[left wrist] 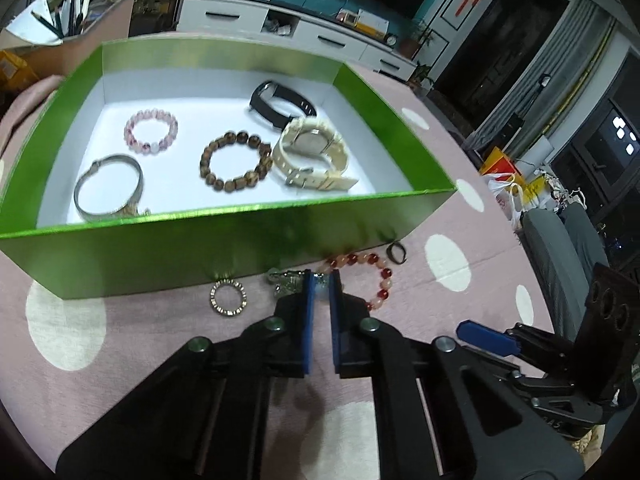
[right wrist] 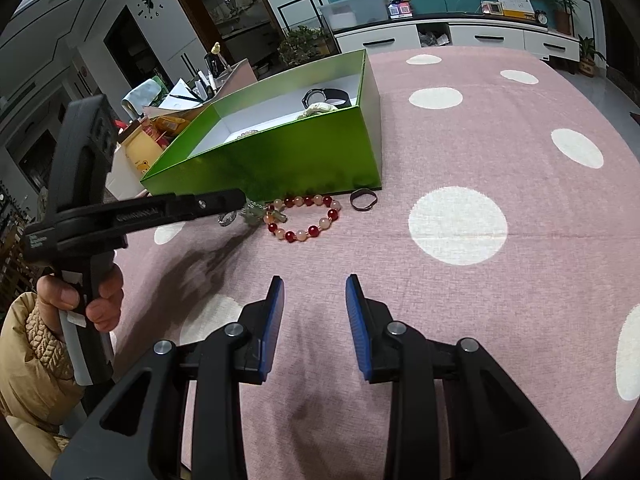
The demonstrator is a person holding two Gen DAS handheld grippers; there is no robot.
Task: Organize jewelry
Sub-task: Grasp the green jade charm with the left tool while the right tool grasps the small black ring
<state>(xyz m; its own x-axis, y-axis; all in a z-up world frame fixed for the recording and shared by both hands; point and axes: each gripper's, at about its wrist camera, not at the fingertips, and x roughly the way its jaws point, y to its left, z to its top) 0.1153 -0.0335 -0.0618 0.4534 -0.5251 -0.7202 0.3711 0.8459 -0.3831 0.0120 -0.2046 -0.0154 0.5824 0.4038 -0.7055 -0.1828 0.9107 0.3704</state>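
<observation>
On the pink dotted tablecloth (right wrist: 460, 152), just before the green box (left wrist: 224, 240), lie a sparkly ring (left wrist: 228, 298), a red-and-peach bead bracelet (left wrist: 372, 280) and a dark ring (left wrist: 397, 253). The left gripper (left wrist: 321, 282) has its fingers clenched on a small pale charm (left wrist: 286, 282) beside the bracelet. The right gripper (right wrist: 315, 280) hangs over bare cloth, fingers parted and empty.
</observation>
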